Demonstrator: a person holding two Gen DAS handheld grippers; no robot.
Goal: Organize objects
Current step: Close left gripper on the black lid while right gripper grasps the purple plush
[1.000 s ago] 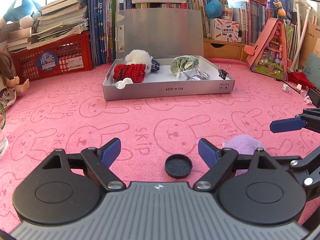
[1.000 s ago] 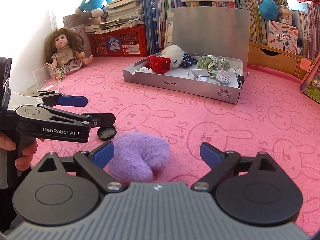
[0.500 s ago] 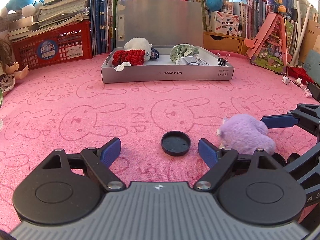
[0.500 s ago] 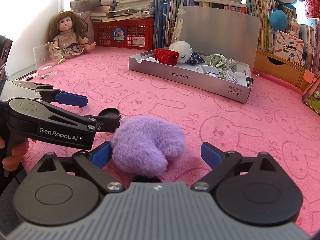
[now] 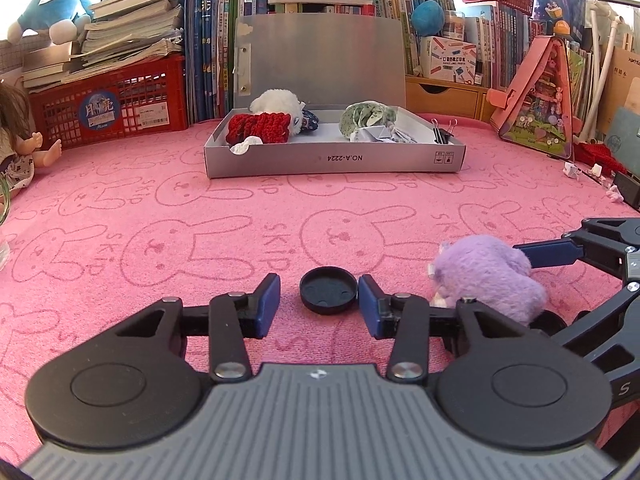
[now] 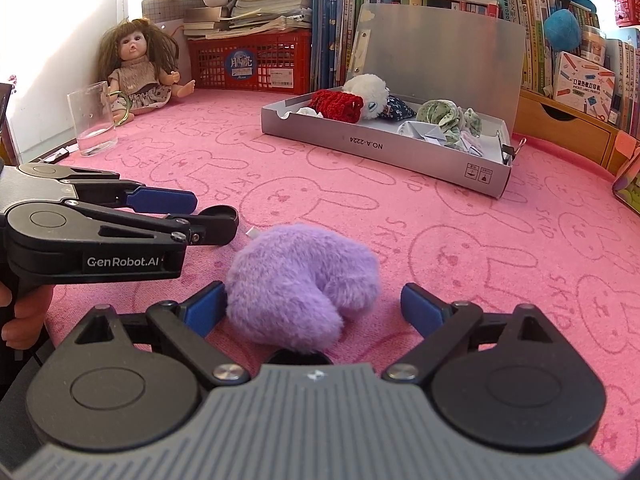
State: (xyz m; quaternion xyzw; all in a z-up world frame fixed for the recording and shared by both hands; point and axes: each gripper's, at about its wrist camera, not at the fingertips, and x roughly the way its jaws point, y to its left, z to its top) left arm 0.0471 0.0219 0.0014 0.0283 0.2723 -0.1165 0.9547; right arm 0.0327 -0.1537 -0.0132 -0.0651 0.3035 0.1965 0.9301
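Purple plush toy [image 6: 304,284] lay on the pink bunny-print cloth [image 6: 460,216] in the near foreground, between the blue pads of the right gripper [image 6: 314,306]. That gripper's jaws stood wide and were closing slightly; the left pad appeared to touch the plush, while the right pad stood clear of it, so no grip was yet made. A small dark round object was partly visible beneath the near edge of the plush; what it was could not be told.

Just left of the plush, the left gripper [image 5: 319,306] was closing its jaws about a black round cap [image 5: 328,289] that rested on the cloth. In the left wrist view the right pad touched the cap's rim and the left pad stood a little apart from it. A person's hand [image 6: 20,316] held this gripper's handle at the near left edge of the right wrist view.

Farther off, at middle distance, stood an open grey box [image 5: 332,160] with its lid raised behind. It held a red knitted item [image 5: 258,128], a white fluffy toy [image 5: 276,102], a green patterned fabric piece [image 5: 366,114] and folded paper [image 5: 376,134].

At far left were a clear glass [image 6: 92,118] and, behind it, a doll [image 6: 136,68]. A red basket [image 5: 108,114] bearing stacked books, with upright books beside it, closed the far side.
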